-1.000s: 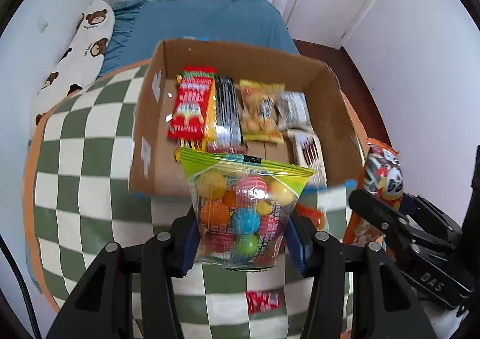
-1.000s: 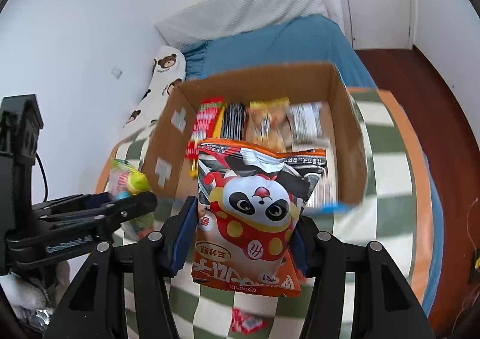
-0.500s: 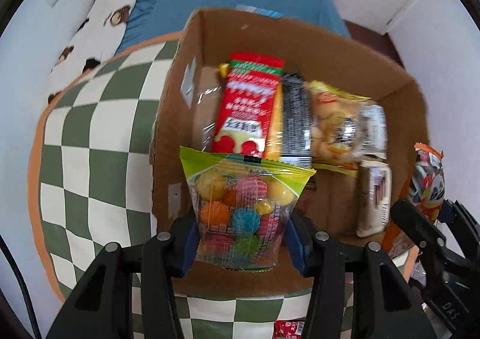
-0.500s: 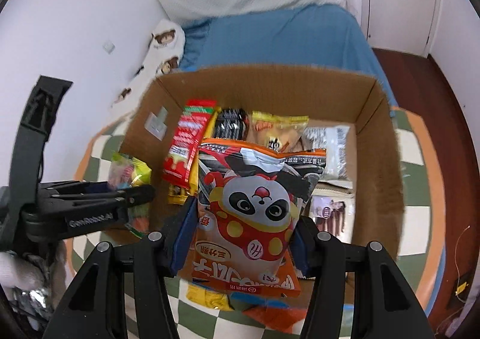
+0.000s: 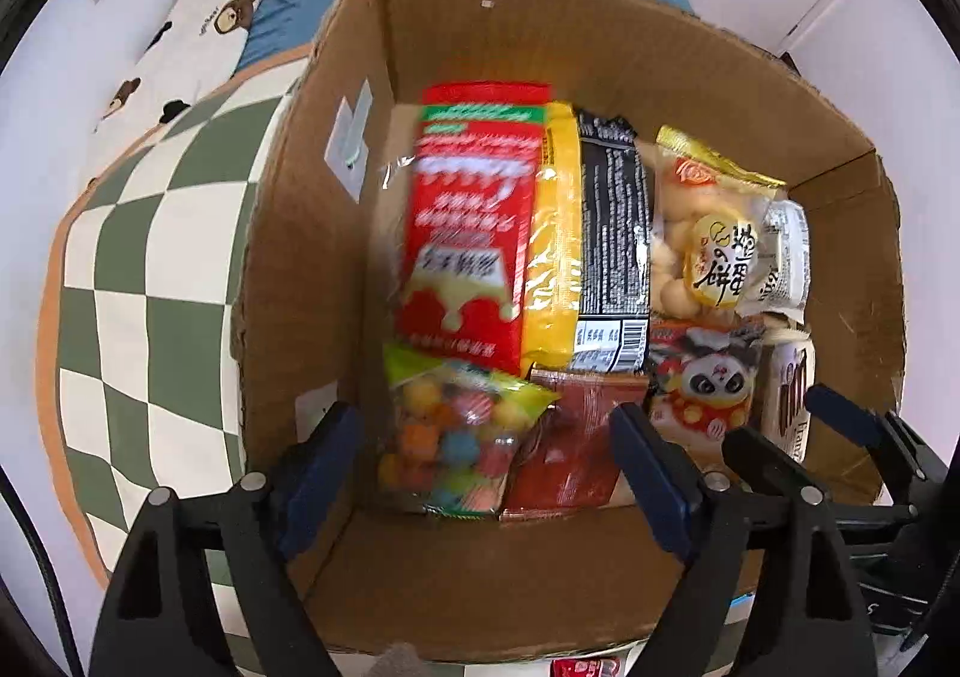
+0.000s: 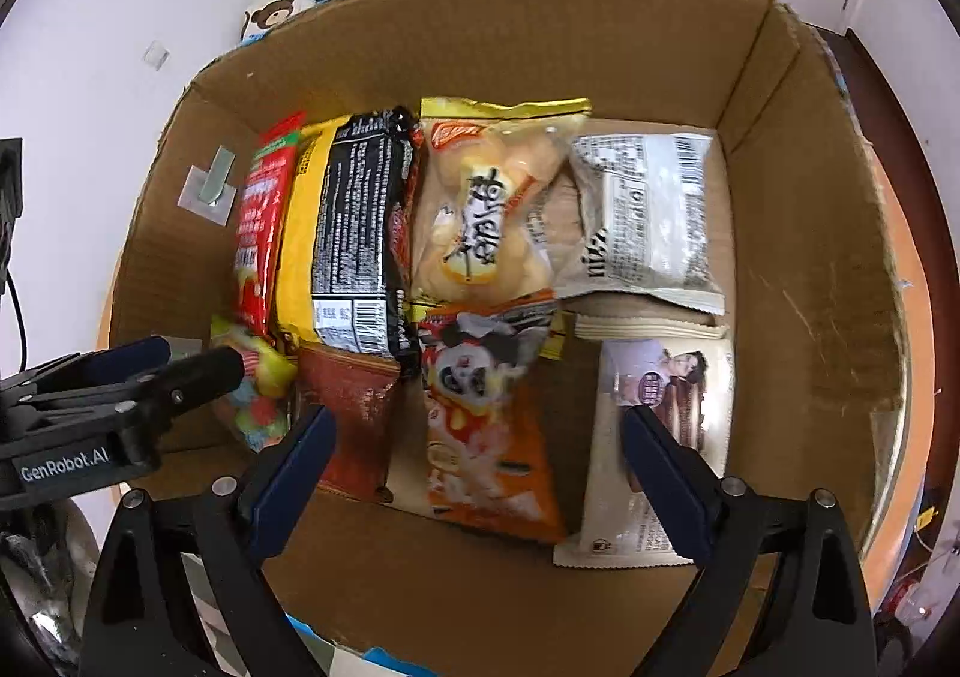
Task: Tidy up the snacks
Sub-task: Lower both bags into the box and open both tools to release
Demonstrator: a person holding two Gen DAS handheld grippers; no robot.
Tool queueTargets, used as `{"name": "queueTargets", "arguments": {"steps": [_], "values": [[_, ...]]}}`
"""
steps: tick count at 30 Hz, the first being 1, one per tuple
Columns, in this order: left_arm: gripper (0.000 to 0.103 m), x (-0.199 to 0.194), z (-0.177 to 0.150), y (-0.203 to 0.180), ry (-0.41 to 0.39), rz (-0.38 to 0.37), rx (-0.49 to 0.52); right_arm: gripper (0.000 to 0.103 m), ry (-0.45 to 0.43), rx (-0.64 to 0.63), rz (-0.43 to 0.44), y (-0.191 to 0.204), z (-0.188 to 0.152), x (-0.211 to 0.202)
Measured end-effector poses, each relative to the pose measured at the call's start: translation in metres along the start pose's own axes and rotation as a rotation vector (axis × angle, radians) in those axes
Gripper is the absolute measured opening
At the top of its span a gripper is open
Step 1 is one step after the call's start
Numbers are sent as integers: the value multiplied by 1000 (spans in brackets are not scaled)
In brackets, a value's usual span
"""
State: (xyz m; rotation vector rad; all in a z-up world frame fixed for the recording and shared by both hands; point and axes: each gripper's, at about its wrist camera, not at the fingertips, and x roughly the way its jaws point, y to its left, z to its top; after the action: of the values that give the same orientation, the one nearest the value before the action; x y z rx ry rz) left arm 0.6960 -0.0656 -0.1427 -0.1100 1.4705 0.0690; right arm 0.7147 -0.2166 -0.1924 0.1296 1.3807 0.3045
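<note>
Inside the cardboard box (image 5: 840,233), both released — left gripper (image 5: 486,467) above the candy-ball bag (image 5: 456,437), right gripper (image 6: 474,473) above the panda snack bag (image 6: 486,413) — packets lying among other snacks.

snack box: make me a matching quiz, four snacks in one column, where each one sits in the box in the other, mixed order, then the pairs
Places as seen from the right wrist view, inside the box.

Snacks
1. candy bag
2. panda bag
3. red packet
4. white packet

Places
A. far row, right end
B. near row, middle, between the open right claw's fingers
C. far row, left end, on edge beside the yellow packet
D. near left corner, by the left claw

Pairs: 1-D, 2-B, 3-C, 4-A
</note>
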Motion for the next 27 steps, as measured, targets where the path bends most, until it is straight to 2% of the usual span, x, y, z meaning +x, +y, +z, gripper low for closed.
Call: {"name": "queueTargets", "arguments": {"steps": [12,18,27], "values": [[85,-5,-7,-12,-40,9,37,98,-78,-9,-148,-10,-11,-27],[85,-26,-20,-23,-93,6,45,98,-113,0,-173,-19,-17,-50],[85,-76,-56,-29,-247,9,62,98,-210,-6,-213,-18,-43,-95]]}}
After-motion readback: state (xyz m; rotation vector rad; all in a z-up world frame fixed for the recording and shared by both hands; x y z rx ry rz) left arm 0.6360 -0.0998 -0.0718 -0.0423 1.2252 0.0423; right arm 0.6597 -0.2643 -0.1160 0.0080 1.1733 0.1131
